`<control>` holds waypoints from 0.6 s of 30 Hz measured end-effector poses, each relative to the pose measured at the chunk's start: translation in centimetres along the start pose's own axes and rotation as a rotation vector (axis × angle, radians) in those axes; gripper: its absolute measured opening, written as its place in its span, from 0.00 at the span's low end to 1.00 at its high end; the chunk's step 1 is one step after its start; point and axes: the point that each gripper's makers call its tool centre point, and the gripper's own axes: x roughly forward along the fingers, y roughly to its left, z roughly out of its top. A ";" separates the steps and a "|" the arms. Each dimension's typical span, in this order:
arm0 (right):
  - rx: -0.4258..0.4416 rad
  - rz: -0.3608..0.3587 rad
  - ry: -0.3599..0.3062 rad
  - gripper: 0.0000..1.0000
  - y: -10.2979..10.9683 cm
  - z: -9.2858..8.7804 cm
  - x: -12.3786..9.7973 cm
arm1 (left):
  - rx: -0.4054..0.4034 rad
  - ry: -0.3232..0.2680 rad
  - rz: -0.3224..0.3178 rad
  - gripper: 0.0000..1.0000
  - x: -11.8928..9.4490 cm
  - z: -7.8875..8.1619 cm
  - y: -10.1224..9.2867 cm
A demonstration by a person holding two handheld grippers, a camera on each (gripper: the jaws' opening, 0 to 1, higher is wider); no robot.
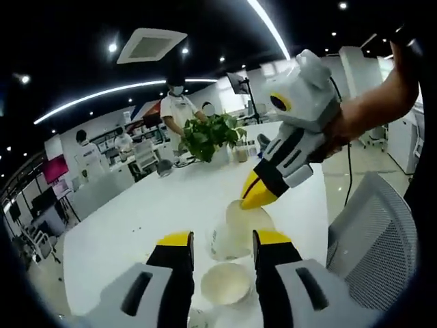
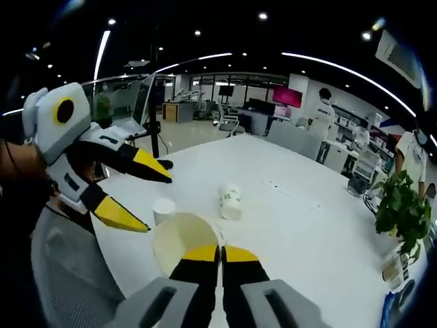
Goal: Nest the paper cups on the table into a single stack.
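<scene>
L gripper view: left gripper (image 1: 222, 240) rose from bottom centre, yellow-tipped jaws spread wide, nothing between the pads. Just past the jaws, a paper cup (image 1: 240, 227) was tilted on its side, pinched at the rim by the right gripper (image 1: 257, 196), which came in from upper right w/ jaws pressed together on the cup edge. Lower centre, between the L jaws in the frame, an upright cup (image 1: 226, 283) stood on the white table (image 1: 136, 225), mouth up. A potted plant (image 1: 212, 135) sat at the table's far end, upper centre; a person in a white shirt (image 1: 177, 109) stood behind it. Mesh chair back (image 1: 372, 232) at lower right.

R gripper view: right gripper (image 2: 220, 254) at bottom centre, jaws closed tight on the rim of the tilted cup (image 2: 184, 240), whose open mouth faced the camera, lower centre-left. Left gripper (image 2: 133, 195) entered from the left, jaws apart, holding nothing. Just right of its lower tip, a small upright cup (image 2: 164, 209) stood on the table (image 2: 293, 219). Another cup w/ green print (image 2: 230, 201) lay on its side at frame centre, apart from the others. Plant (image 2: 403, 208) at right edge. Can't tell whether any cup already had another nested inside.
</scene>
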 end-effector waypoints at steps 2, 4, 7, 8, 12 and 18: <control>0.011 0.015 -0.001 0.00 0.4 0.3 0.0 | 0.012 -0.005 -0.006 0.28 0.3 0.2 0.0; 0.002 0.028 0.000 0.00 1.0 0.5 0.1 | 0.055 0.007 -0.015 0.24 0.6 0.0 -0.1; 0.002 0.041 -0.005 0.00 1.6 0.9 0.0 | 0.099 0.016 -0.024 0.19 0.8 -0.2 -0.2; 0.007 0.050 -0.004 0.00 1.9 0.9 0.1 | 0.106 0.018 -0.025 0.18 0.8 -0.2 -0.2; 0.002 0.069 0.010 0.00 2.5 0.8 0.1 | 0.133 0.015 -0.026 0.12 0.8 -0.2 0.0; 0.010 0.088 0.006 0.00 3.2 1.3 0.0 | 0.182 0.031 -0.040 0.06 0.7 -0.6 0.1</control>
